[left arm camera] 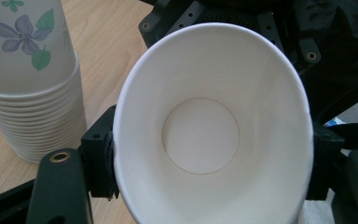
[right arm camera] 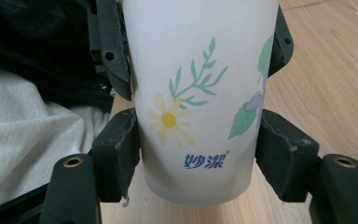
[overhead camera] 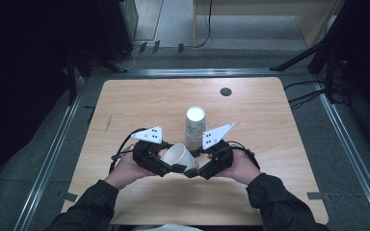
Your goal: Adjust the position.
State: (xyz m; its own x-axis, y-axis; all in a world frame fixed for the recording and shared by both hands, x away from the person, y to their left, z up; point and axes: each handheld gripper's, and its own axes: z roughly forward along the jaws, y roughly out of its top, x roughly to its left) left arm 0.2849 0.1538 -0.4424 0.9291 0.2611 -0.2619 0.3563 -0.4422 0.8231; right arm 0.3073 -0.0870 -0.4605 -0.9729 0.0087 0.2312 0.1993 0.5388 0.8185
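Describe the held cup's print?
White paper cup with flowers, green leaves and blue lettering; clearest in the right gripper view.

The paper cup [left arm camera: 205, 135] looks smooth and matt white inside, flower-printed outside. The cup stack [left arm camera: 28, 93] at ten o'clock matches. The desk [overhead camera: 139, 101] shows pale wood grain; the grippers' pads [right arm camera: 116, 154] look matt black.
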